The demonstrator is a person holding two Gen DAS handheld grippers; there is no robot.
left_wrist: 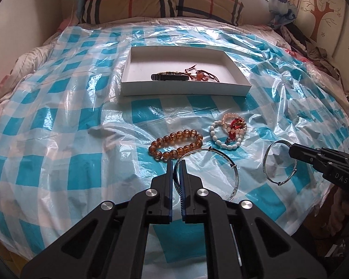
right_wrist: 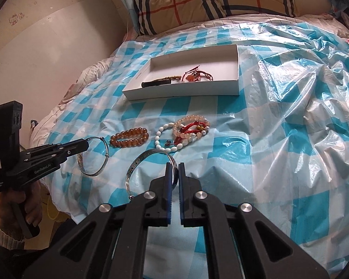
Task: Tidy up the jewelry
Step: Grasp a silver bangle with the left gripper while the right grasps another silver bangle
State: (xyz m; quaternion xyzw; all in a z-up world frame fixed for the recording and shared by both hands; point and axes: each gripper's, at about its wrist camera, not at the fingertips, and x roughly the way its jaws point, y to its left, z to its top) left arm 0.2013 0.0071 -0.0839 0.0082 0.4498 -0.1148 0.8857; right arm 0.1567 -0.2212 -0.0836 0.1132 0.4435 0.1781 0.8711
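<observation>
Pinching silver bangles (left_wrist: 209, 174) (right_wrist: 151, 174), both jaws closed on rims, white box (left_wrist: 186, 90) well beyond.

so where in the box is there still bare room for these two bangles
The white box is bare in its left half and along the far wall. Its near-right part is crowded by the dark bracelet and red cord bracelet. Both grippers hold bangles.

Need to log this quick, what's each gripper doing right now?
Left gripper: shut on a silver bangle.
Right gripper: shut on the other silver bangle.
</observation>
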